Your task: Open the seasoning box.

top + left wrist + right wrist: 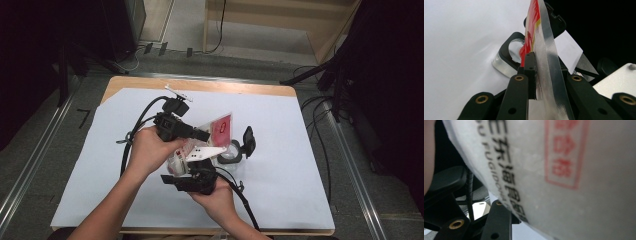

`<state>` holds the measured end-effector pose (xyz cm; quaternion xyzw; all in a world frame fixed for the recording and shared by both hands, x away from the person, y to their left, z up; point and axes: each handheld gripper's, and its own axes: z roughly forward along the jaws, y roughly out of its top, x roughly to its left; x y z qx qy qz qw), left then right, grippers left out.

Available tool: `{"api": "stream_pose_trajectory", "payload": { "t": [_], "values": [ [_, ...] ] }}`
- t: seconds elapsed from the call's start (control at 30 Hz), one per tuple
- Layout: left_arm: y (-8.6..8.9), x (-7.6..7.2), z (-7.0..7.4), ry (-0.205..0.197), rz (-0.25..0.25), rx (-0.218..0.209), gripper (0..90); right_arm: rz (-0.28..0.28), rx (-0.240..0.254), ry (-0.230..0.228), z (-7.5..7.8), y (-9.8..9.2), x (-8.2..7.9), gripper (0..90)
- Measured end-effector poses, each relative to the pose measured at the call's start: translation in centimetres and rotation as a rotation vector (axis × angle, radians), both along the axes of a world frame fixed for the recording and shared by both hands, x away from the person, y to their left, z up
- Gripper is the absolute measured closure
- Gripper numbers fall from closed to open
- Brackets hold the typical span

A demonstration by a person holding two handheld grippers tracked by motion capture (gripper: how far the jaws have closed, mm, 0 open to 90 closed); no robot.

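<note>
A clear plastic bag (220,128) with a red label, holding white grains, hangs in the air between my two grippers over the middle of the table. My left gripper (207,135) comes in from the left and is shut on the bag's upper flat edge (544,50); one pad (530,72) presses on the film. My right gripper (195,171) sits below, toward the table's front. The bag's bulky printed part (564,182) lies against its finger (497,220), and the other finger is hidden behind the bag.
A small clear jar (230,156) with its black flip lid (248,140) open stands just right of the bag; it also appears beyond the left jaws (505,61). White paper (285,150) covers the wooden table. Cables trail from both grippers.
</note>
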<state>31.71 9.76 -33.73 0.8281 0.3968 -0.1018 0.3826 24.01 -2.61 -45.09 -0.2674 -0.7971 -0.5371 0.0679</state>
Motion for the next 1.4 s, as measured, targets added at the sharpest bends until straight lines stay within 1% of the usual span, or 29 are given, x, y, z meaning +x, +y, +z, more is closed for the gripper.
{"api": "stream_pose_trajectory", "payload": {
  "t": [0.1,0.17,0.27,0.3,0.37,0.4,0.43,0.47,0.5,0.63,0.73,0.83,0.93,1.0,1.03,1.07,1.17,1.2,1.27,1.33,1.4],
  "values": [
    [-0.06,-0.07,-0.1,-0.01,-0.002,-0.005,79.6,-0.005,0.0,-0.001,-0.03,-0.08,-0.05,61.5],
    [-0.15,-0.13,-0.08,-0.008,0.001,-0.003,80.0,-0.007,0.0,0.0,-0.03,-0.12,-0.07,61.4],
    [-0.24,-0.17,-0.09,-0.019,0.003,0.0,80.8,-0.007,-0.002,-0.002,-0.03,-0.15,-0.09,61.2],
    [-0.25,-0.19,-0.05,-0.02,0.003,0.008,81.1,-0.007,-0.001,-0.002,-0.04,-0.14,-0.1,61.1],
    [-0.36,-0.24,-0.08,-0.027,0.003,0.005,81.4,-0.008,-0.001,-0.004,-0.04,-0.14,-0.11,61.1],
    [-0.38,-0.26,-0.03,-0.028,-0.001,0.011,81.4,-0.009,0.0,-0.004,-0.04,-0.16,-0.12,61.1],
    [-0.45,-0.35,-0.01,-0.02,0.004,0.003,81.2,-0.009,0.0,-0.003,-0.03,-0.17,-0.13,61.0],
    [-0.47,-0.4,0.0,-0.026,0.005,0.004,80.8,-0.007,0.001,-0.004,-0.03,-0.17,-0.15,60.9],
    [-0.47,-0.46,0.07,-0.027,0.001,0.015,81.2,-0.007,0.0,-0.006,-0.01,-0.16,-0.21,60.6],
    [-0.52,-0.58,0.09,-0.023,0.007,0.011,82.0,-0.011,-0.001,-0.008,0.04,-0.05,-0.44,58.6],
    [-0.5,-0.57,-0.01,-0.015,0.007,-0.01,82.1,-0.022,-0.017,-0.022,0.03,-0.03,-0.49,58.3],
    [-0.53,-0.54,-0.01,-0.017,0.005,-0.007,82.0,-0.026,-0.024,-0.025,0.06,-0.1,-0.52,59.9],
    [-0.51,-0.46,0.0,-0.026,-0.006,-0.003,80.1,-0.02,-0.016,-0.013,0.1,-0.2,-0.42,60.8],
    [-0.52,-0.51,0.1,-0.054,-0.027,0.005,77.2,-0.018,-0.004,-0.002,0.13,-0.25,-0.38,61.3],
    [-0.55,-0.51,0.07,-0.056,-0.028,-0.006,77.2,-0.017,-0.001,-0.001,0.17,-0.27,-0.35,61.4],
    [-0.58,-0.54,0.1,-0.055,-0.026,-0.007,76.7,-0.017,-0.001,-0.001,0.19,-0.29,-0.35,61.4],
    [-0.6,-0.59,0.2,-0.057,-0.033,0.0,73.6,-0.019,0.014,0.011,0.22,-0.35,-0.34,61.5],
    [-0.59,-0.63,0.24,-0.059,-0.03,0.003,73.8,-0.021,0.017,0.016,0.23,-0.41,-0.31,61.5],
    [-0.52,-0.66,0.25,-0.058,-0.028,-0.013,74.2,-0.025,0.024,0.023,0.28,-0.52,-0.27,61.5],
    [-0.5,-0.69,0.28,-0.061,-0.026,-0.011,74.5,-0.031,0.031,0.027,0.33,-0.62,-0.23,61.5],
    [-0.49,-0.73,0.34,-0.065,-0.027,0.006,76.4,-0.031,0.026,0.024,0.32,-0.62,-0.25,61.5]
  ]
}}
